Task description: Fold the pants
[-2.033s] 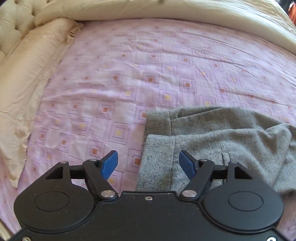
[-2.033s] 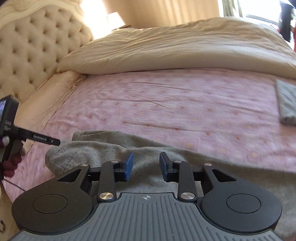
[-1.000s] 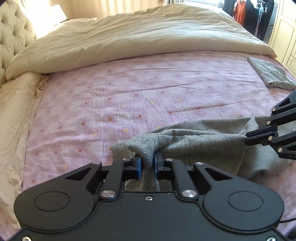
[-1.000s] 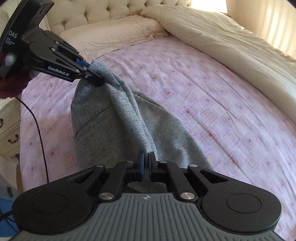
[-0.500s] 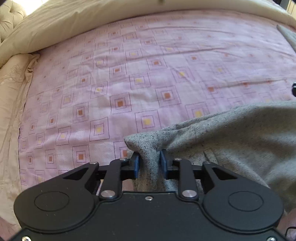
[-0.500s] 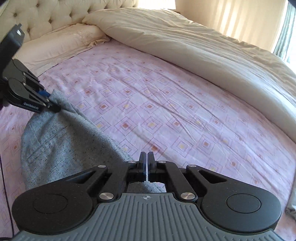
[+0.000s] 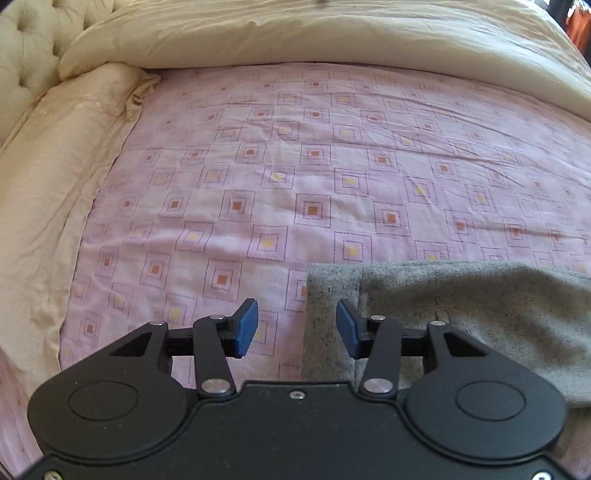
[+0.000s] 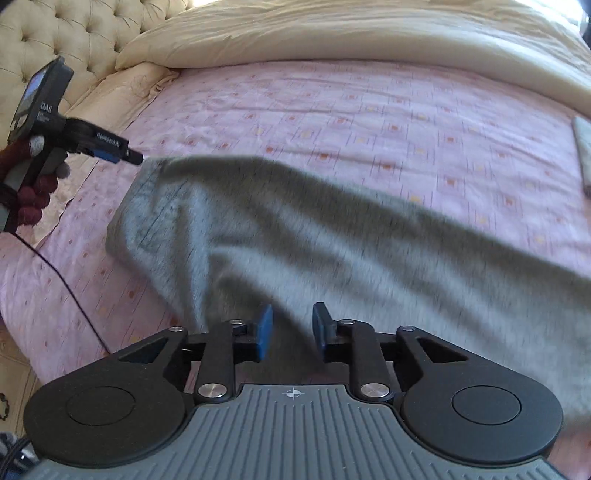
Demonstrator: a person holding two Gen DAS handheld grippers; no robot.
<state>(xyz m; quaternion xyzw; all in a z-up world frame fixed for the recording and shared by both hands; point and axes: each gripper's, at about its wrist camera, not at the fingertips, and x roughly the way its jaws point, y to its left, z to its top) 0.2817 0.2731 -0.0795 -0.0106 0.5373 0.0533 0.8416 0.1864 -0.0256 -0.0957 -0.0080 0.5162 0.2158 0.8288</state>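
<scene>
On pink sheet (image 7: 314, 177): grey pants (image 8: 332, 236), spread flat. Left gripper (image 7: 294, 326) opening, pants edge between pads, unpinched. Right gripper (image 8: 292, 334) opening above pants, gripping nothing.

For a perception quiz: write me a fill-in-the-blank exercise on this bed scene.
1. The pants lying on the bed are ____ in colour.
2. The bedsheet is pink with a pattern of ____.
3. Both the left claw and the right claw have ____ pads.
4. The duvet bunched at the far side is ____.

Missing: grey; squares; blue; cream
</scene>
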